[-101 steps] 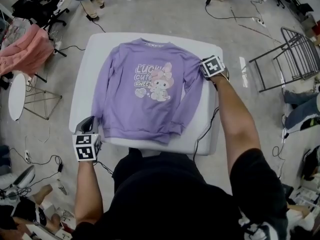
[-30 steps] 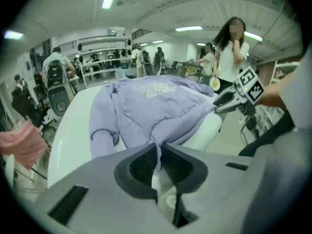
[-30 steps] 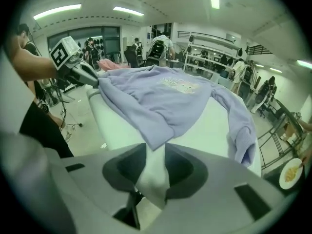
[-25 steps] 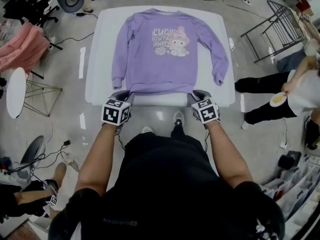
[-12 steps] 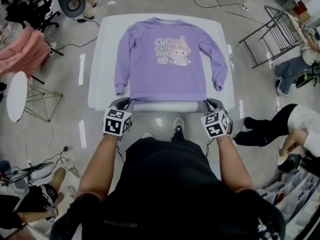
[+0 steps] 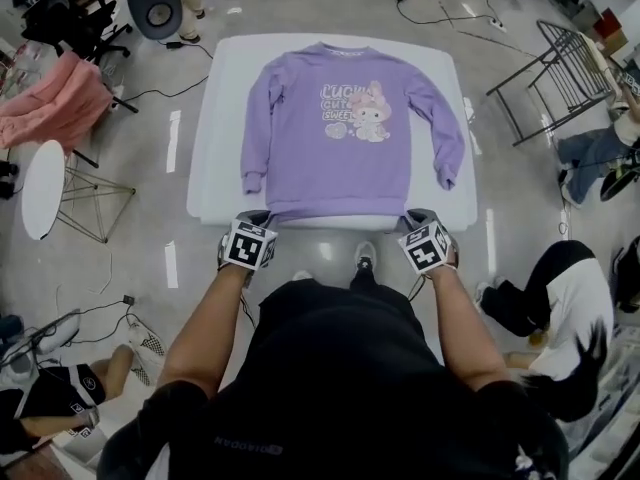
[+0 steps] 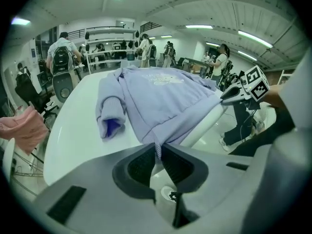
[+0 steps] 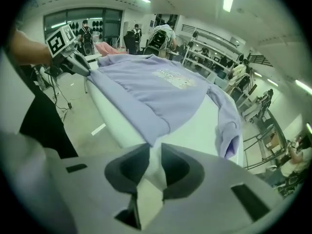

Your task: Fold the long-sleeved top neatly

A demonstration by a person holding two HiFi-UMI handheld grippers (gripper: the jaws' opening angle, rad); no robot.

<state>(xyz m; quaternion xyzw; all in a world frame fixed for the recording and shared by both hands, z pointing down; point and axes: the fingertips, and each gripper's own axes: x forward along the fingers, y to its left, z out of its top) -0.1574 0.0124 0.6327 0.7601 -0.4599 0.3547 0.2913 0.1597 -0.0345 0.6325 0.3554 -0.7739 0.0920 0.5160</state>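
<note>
A purple long-sleeved top [image 6: 340,128] with a cartoon print lies flat and face up on the white table [image 6: 215,118], collar far, hem near, sleeves down its sides. My left gripper [image 6: 250,215] is at the hem's left corner. In the left gripper view the ribbed hem [image 7: 157,147] runs between the pads, and the left gripper [image 7: 158,152] is shut on it. My right gripper [image 6: 418,215] is at the hem's right corner. Its jaws have just been opening. In the right gripper view the top's corner [image 8: 152,133] ends at the tips of the right gripper [image 8: 152,152], with a bare gap between the pads.
A pink garment [image 6: 50,98] lies over a chair at the left, beside a round white stool [image 6: 35,188]. An office chair [image 6: 155,3] stands at the far left corner and a metal rack [image 6: 560,68] at the right. Cables cross the floor. People stand at the right.
Four seconds ago the grippers were at the table's sides; now both are at its near edge by the hem corners. The right gripper has shifted slightly along the edge in the last second.
</note>
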